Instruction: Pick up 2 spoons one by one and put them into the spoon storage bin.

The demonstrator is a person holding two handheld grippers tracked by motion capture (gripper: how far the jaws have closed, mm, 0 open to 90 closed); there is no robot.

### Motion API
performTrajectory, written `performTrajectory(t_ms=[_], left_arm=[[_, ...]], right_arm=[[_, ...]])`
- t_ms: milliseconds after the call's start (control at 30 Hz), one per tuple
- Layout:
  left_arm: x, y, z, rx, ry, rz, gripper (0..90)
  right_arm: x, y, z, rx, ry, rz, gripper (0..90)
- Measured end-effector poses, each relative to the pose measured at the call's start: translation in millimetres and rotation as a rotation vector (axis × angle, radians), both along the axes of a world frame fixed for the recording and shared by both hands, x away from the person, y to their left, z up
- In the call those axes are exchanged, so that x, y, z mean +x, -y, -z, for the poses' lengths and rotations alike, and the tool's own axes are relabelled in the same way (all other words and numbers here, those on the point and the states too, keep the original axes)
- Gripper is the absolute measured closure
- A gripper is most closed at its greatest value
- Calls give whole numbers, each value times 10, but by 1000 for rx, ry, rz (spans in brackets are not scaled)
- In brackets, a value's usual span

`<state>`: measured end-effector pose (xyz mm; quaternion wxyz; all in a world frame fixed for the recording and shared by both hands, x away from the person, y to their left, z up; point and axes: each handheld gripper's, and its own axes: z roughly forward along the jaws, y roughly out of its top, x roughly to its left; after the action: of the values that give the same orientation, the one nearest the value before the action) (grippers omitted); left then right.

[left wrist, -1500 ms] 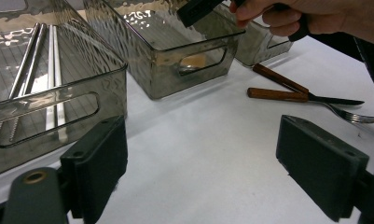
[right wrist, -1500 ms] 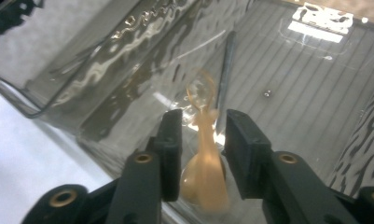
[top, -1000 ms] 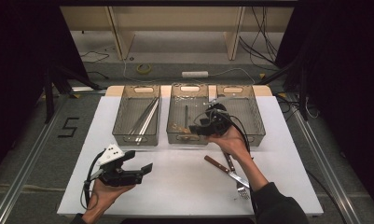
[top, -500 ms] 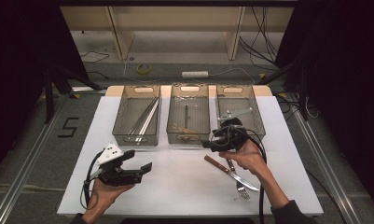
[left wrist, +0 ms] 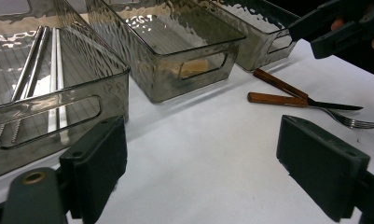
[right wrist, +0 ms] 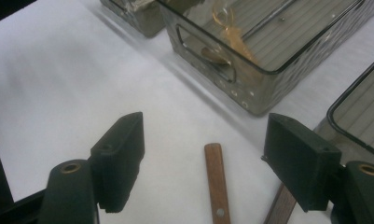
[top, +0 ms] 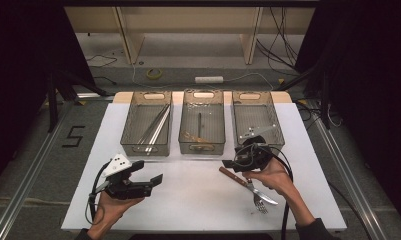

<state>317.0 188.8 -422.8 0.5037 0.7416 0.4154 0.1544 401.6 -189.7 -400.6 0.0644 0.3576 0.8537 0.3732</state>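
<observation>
High view: a person at a white-topped table (top: 188, 200) brings the right gripper (top: 236, 162) down toward a wooden-handled knife (top: 248, 186) and fork (top: 257, 197) lying crossed on the near right of the table, just in front of the right-hand clear bin (top: 255, 122). Its jaws, which have just been opening, stand wide apart with nothing between them; the right gripper view looks down on one wooden handle (right wrist: 217, 189) lying between them. The left gripper (top: 150, 182) hangs at the near left, jaws also apart and empty. Three bins line the far side: long metal rods (top: 155, 127) in the left bin (top: 147, 125), a few pieces in the middle bin (top: 202, 122). A clean pick probably means straddling a single handle, clear of the crossing point, and closing squarely across its width so the second utensil is not dragged along.
</observation>
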Motion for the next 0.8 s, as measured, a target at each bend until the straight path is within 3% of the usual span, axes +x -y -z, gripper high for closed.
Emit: performTrajectory(t_ms=[333, 533, 800], left_arm=[[7, 16, -9, -1, 2, 1, 157], [9, 29, -8, 2, 3, 7, 157], [3, 18, -6, 2, 2, 3, 158]], right_arm=[[-29, 6, 79, -39, -37, -24, 271], [-41, -8, 156, -97, -69, -49, 269], [-41, -3, 209, -136, -79, -59, 269]])
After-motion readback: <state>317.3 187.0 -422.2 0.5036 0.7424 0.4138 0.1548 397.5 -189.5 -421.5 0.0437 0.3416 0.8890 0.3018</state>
